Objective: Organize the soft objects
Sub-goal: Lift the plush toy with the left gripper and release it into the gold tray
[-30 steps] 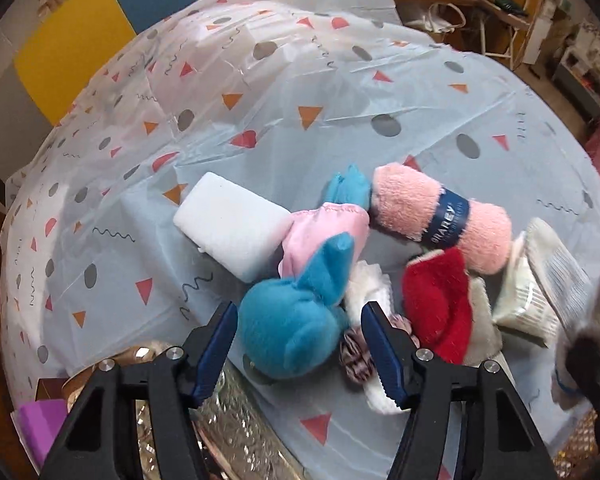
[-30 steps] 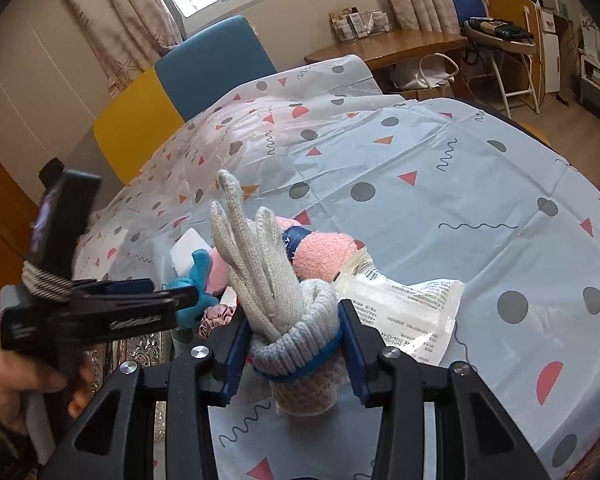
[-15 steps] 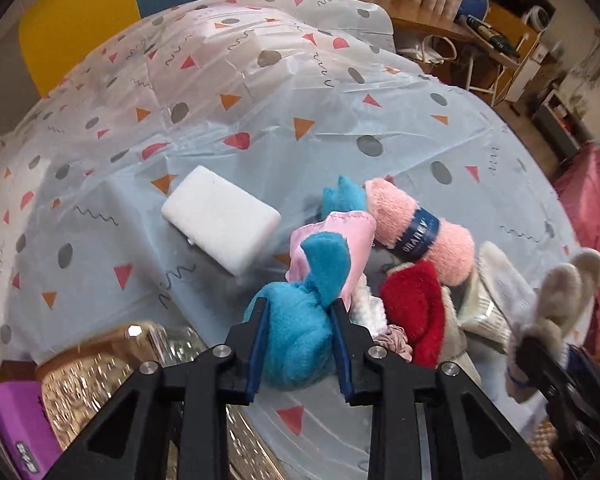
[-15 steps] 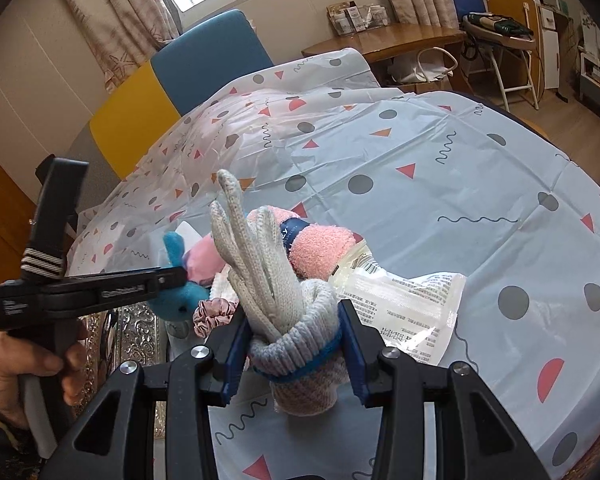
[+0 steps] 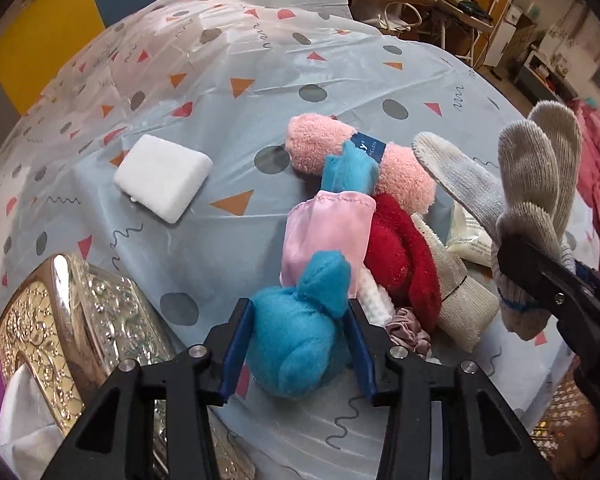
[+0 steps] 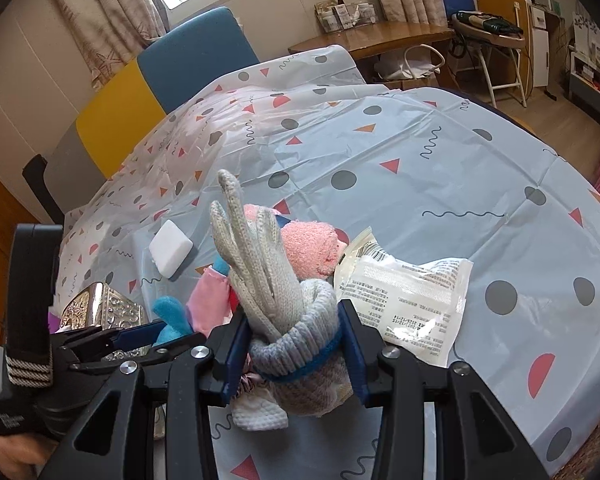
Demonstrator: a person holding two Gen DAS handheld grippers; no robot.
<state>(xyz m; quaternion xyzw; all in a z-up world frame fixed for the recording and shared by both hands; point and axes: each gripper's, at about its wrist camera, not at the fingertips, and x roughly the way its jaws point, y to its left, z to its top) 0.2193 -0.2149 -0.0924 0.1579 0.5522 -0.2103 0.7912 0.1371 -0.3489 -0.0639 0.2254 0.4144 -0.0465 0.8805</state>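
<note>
Close wrist views, shared soft pile (image 5: 380,216)

Fuzzy blue plush toy (image 5: 300,344), glossy embossed metal box (image 5: 72,336), knitted glove (image 6: 284,304).

sponge (image 5: 163,178) left of towel roll (image 5: 360,166) — ornate box (image 5: 72,320) nearer, packet (image 6: 404,300) right

left gripper (image 5: 298,354): now clamped on blue plush (image 5: 300,344), was open
blue plush: lifted toward lower centre of frame
white sponge (image 5: 163,178): shifts to upper left
</note>
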